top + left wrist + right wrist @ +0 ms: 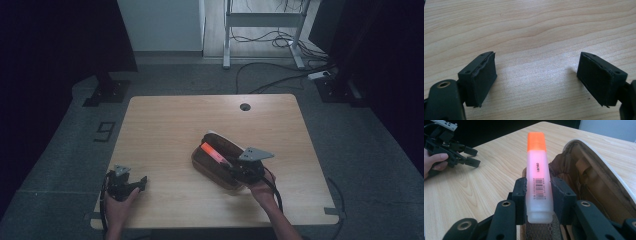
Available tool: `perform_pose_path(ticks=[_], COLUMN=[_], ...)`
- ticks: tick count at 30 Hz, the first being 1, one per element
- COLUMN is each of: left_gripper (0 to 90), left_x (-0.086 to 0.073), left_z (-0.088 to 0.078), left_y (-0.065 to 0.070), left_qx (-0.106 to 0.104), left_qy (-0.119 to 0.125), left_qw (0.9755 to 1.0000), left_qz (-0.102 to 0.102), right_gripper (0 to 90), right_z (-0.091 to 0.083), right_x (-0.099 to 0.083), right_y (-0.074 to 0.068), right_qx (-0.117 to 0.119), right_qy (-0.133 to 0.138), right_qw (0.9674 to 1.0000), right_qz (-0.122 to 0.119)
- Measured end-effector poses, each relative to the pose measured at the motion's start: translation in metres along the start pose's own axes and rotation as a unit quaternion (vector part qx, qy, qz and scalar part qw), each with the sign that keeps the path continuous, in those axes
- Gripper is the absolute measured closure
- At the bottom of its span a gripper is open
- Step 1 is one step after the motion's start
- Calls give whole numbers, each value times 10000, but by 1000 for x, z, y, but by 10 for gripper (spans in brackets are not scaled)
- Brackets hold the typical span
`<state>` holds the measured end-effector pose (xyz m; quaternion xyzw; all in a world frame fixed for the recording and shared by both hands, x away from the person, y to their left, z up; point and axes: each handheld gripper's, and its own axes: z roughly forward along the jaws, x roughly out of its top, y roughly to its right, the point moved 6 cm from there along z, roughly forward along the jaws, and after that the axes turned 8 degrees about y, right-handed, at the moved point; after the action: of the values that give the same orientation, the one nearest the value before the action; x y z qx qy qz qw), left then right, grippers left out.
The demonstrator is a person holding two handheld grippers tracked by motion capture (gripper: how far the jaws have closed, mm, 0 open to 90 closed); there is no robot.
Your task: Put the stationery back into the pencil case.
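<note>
An orange highlighter [537,172] with a barcode label is clamped between the jaws of my right gripper [538,192], which is shut on it. In the high view the highlighter [212,151] hangs over a brown pencil case [216,159] lying open near the table's middle right, with the right gripper [235,165] at its near end. The case's brown lining and white rim [599,177] sit just right of the marker. My left gripper [141,182] rests open at the table's front left, held by a hand; its pads [485,75] stand wide apart over bare wood.
The wooden table [165,130] has a cable hole [245,107] near its far edge. Beyond it on the floor are desk legs [227,35], cables and a power strip [320,75]. The left gripper [470,157] also appears far left in the right gripper view.
</note>
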<state>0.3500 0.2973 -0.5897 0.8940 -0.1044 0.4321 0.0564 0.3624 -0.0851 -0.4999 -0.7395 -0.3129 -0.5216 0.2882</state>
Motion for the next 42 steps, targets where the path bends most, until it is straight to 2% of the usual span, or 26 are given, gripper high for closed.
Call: perform_pose_path(ticks=[21, 34, 42], left_gripper=[157, 157, 157], left_x=[0, 0, 0], left_z=[0, 0, 0], left_y=[0, 0, 0], left_qx=[1, -2, -2], left_qy=[1, -1, 0], left_qw=[10000, 10000, 10000], left_qz=[-2, -1, -1], right_gripper=[651, 651, 651], right_z=[-6, -9, -7], right_x=[-1, -7, -12], right_y=[14, 30, 32], right_qx=[-140, -304, -303], right_qy=[-33, -197, -331], right_qw=[9999, 9993, 9990], right_qz=[12, 27, -1])
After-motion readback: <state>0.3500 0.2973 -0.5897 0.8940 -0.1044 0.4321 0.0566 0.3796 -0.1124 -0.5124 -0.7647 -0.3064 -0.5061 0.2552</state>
